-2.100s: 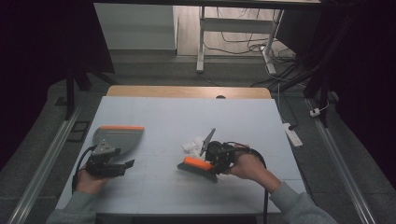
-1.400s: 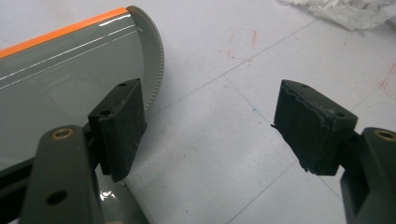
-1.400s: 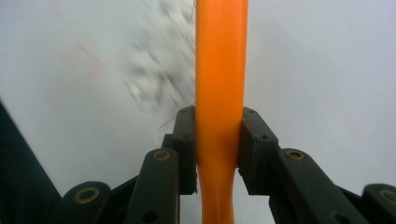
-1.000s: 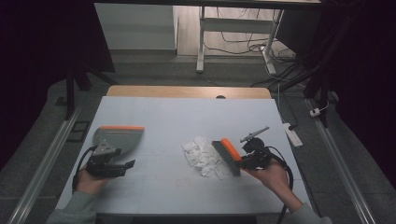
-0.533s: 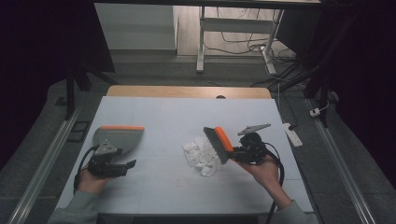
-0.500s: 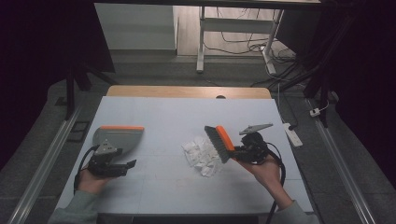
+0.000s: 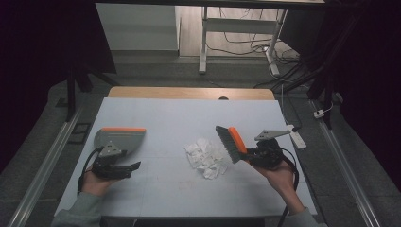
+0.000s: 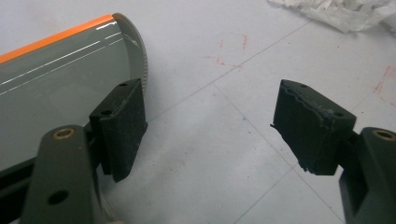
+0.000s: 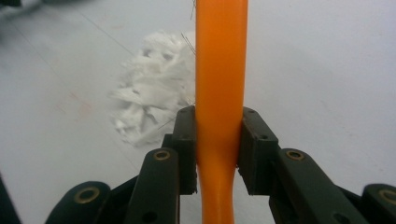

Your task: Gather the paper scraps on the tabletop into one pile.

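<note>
The table has a pale blue-white top with a wooden strip along its far edge.

Left hand-held gripper: held low over the table near the left edge, toward the near-left corner. Its jaws stand wide apart with nothing between them; in the left gripper view bare table surface shows in the gap.

Dustpan: grey with an orange strip along its far side. It lies flat on the table just beyond the left hand-held gripper. In the left gripper view the dustpan lies beside the left jaw; whether they touch cannot be told.

Paper scraps: a loose heap of white torn pieces lies on the table a little right of centre, between the two hand-held grippers. In the left gripper view, part of the heap shows at the top right.

Right hand-held gripper: held above the table toward the right edge. Its jaws are closed on the orange handle of a brush. In the right gripper view both pads press on the brush handle, which runs straight up the frame.

Brush position: the grey bristles face left, toward the paper scraps, at the right side of the heap. The scraps lie left of the handle in the right gripper view.
</note>
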The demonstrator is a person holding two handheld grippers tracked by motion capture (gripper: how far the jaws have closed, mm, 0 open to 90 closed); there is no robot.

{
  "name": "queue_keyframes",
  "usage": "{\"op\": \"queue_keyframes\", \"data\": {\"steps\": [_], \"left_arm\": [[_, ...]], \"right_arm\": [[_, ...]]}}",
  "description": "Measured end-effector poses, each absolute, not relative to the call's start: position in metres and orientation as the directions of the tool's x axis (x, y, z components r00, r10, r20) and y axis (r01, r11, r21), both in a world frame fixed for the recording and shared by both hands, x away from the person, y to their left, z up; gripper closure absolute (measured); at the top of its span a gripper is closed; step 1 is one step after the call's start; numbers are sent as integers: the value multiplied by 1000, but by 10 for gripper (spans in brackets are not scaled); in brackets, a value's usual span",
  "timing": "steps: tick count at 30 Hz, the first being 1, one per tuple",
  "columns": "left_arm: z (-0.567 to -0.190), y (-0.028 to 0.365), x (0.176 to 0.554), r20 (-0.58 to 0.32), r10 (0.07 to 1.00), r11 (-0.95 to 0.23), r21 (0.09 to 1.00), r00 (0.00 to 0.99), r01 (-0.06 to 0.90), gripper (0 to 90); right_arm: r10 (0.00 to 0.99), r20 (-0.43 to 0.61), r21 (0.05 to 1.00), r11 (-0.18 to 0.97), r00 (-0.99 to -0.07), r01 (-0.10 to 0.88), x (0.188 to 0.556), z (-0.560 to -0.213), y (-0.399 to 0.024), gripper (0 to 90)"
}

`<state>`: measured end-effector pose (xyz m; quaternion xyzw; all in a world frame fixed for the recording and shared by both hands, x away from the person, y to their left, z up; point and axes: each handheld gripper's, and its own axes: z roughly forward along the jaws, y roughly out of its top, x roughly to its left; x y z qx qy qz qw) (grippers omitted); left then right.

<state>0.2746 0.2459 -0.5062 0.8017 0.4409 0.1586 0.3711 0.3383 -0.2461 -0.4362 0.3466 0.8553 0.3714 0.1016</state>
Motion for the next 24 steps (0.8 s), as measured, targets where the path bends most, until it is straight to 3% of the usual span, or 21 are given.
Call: {"op": "queue_keyframes", "data": {"steps": [24], "left_arm": [[-503,238,260,-72,807,-336,760,586,557,265]], "right_arm": [[749,14,759,423,-663,495,309,-465,-297,705]]}}
